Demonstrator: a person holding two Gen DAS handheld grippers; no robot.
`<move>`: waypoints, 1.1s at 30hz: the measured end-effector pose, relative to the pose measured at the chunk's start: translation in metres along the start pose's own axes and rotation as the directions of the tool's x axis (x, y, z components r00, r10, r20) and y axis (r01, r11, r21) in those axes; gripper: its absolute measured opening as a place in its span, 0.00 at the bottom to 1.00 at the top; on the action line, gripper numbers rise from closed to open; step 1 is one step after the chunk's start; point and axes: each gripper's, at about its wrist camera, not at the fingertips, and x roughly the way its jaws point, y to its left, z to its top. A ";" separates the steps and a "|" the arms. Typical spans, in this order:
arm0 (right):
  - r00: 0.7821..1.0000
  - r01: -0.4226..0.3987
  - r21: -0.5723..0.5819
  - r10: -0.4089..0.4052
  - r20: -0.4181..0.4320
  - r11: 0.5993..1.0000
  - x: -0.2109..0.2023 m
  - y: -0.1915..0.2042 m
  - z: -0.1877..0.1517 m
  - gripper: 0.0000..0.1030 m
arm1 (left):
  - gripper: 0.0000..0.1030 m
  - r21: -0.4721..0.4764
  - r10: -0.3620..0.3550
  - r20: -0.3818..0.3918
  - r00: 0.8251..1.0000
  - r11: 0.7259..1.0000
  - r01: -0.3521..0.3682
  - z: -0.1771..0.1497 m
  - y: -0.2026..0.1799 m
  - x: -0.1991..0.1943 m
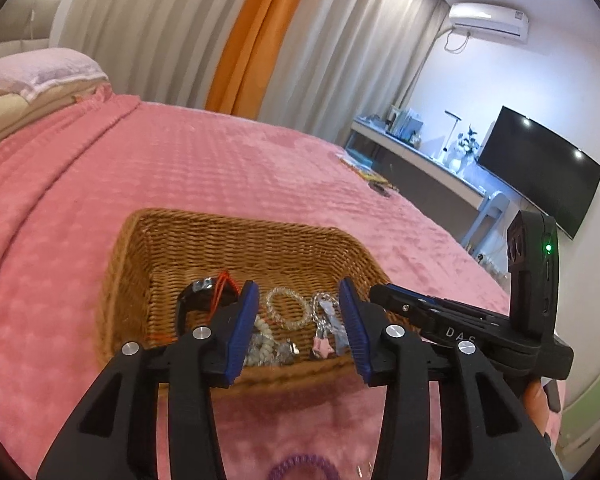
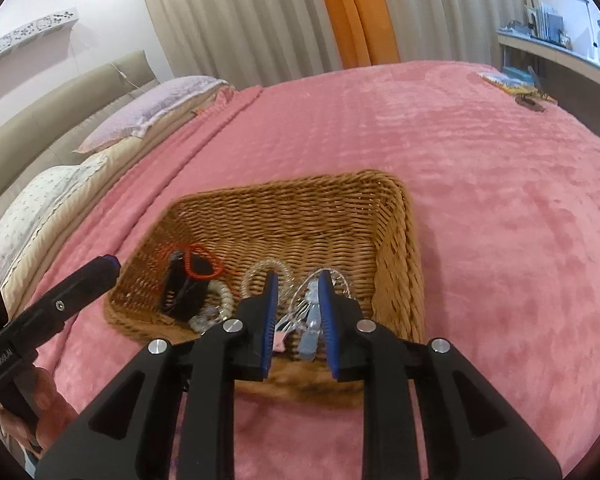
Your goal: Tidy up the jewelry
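Observation:
A wicker basket point(image 1: 228, 236) point(image 2: 300, 204) sits on the pink bedspread. It holds a black watch point(image 1: 192, 302) point(image 2: 180, 292), a red cord bracelet point(image 2: 198, 266), a clear bead bracelet point(image 1: 288, 306), a pearl bracelet point(image 2: 224, 300) and a chain with pink and blue charms point(image 1: 326, 332) point(image 2: 310, 328). My left gripper point(image 1: 298, 296) is open and empty above the basket's near side. My right gripper point(image 2: 296, 280) is open and empty over the charm chain. A purple coil hair tie point(image 1: 304, 470) lies on the bedspread in front of the basket.
Pillows point(image 2: 152, 108) lie at the head of the bed. A booklet and a dark object point(image 2: 532, 100) lie at the bed's far corner. A desk point(image 1: 420, 152) and a TV point(image 1: 540, 172) stand along the right wall.

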 end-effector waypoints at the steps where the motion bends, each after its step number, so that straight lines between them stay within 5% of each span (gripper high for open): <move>1: 1.000 -0.005 -0.005 0.005 0.007 1.000 -0.007 0.003 -0.004 0.20 | 0.39 -0.002 0.001 0.005 1.000 1.000 -0.001 -0.003 -0.001 -0.006; 8: 0.999 -0.047 -0.031 0.047 0.005 0.998 -0.040 0.022 -0.050 0.25 | 0.39 -0.089 0.016 -0.017 1.000 0.996 -0.018 -0.047 0.011 -0.043; 16: 0.991 -0.082 -0.095 0.071 -0.115 0.992 -0.038 0.047 -0.109 0.27 | 0.39 -0.147 0.053 -0.114 0.992 0.987 -0.069 -0.090 0.020 -0.047; 21: 0.987 -0.105 -0.178 0.080 -0.140 0.978 -0.039 0.067 -0.122 0.40 | 0.39 -0.216 0.027 -0.162 0.986 0.974 -0.062 -0.093 0.037 -0.039; 33: 0.980 -0.101 -0.292 0.045 -0.195 0.951 -0.026 0.085 -0.135 0.39 | 0.39 -0.190 0.025 -0.203 0.979 0.980 -0.064 -0.106 0.029 -0.032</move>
